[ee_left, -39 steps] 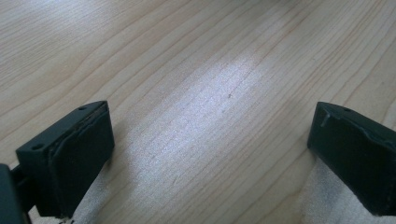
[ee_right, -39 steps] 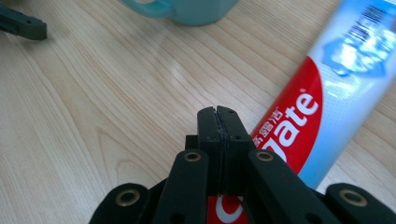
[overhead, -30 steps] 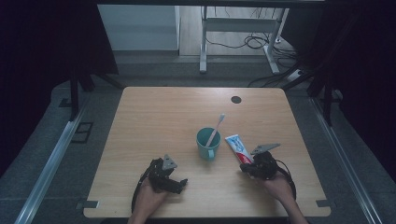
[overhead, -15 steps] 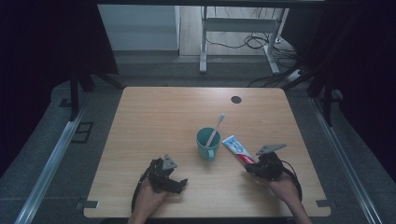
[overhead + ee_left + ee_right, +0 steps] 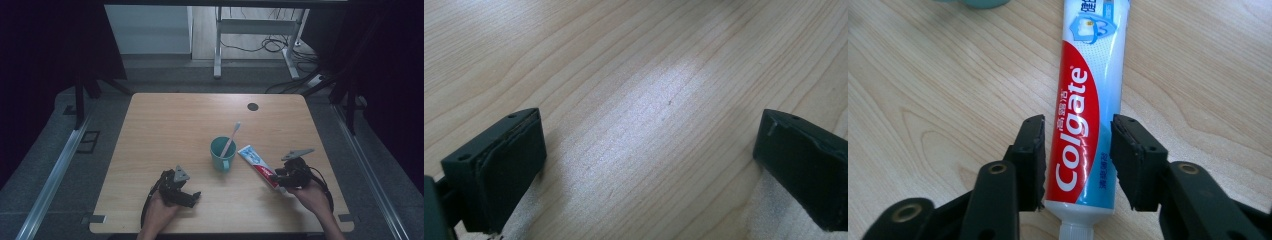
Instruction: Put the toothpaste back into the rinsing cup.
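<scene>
Right gripper view showed the right gripper just opening around the glossy flat toothpaste tube on the wood-grain bench; the left gripper stood spread.

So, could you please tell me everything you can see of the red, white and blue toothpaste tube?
The red, white and blue toothpaste tube looks like soft glossy plastic, with white "Colgate" lettering on a red band and a white cap end toward the right gripper. It lies flat on the wooden table, slanting away from the teal cup. The gripper's jaws, which have just been opening, straddle its cap end; small gaps show beside the tube, so it appears released.
</scene>
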Tool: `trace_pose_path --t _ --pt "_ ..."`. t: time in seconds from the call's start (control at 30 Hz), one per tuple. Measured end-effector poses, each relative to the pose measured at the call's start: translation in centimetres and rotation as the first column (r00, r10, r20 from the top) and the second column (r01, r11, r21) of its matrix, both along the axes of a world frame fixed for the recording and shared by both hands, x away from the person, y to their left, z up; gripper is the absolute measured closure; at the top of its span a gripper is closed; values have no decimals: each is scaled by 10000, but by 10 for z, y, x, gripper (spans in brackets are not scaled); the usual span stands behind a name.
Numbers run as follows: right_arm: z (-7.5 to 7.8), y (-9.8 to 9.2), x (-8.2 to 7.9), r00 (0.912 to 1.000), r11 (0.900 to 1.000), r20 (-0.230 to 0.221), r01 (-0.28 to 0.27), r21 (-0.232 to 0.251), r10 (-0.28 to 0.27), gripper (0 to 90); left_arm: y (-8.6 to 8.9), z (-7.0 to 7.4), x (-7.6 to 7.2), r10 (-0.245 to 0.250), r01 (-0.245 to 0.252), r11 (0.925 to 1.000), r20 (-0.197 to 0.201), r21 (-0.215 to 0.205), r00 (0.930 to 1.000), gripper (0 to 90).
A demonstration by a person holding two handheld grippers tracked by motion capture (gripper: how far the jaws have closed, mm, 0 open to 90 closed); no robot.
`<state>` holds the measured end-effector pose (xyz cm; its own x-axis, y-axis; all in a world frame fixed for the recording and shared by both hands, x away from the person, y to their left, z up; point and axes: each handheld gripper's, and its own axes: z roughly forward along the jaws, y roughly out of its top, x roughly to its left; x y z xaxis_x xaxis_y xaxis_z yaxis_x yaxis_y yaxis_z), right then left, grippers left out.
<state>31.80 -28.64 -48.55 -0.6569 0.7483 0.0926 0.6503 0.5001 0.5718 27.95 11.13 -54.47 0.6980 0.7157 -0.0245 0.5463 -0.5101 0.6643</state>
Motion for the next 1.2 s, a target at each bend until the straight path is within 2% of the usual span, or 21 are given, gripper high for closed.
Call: trace_pose_path --t 0.3,0.53,0.77,1.0,1.2 --pt "0 12 13 9982 9984 -604 -44 -557 10 476 0 0 0 4 -4 10000 -8 -1 10000 6" --pt "-1 23 25 9929 9920 -1189 -200 -1249 50 423 0 0 0 0 0 10000 -24 18 10000 6" --pt "-4 33 37 9820 9819 -1880 -174 -1884 -187 386 0 0 0 -36 37 10000 -32 61 10000 6" --pt "-3 41 49 9710 9705 -2359 -204 -2402 -380 384 0 0 0 -45 45 10000 -27 71 10000 6" --pt "-5 50 60 9586 9540 -2804 -378 -2974 -495 384 0 0 0 -46 47 10000 -24 68 10000 7"
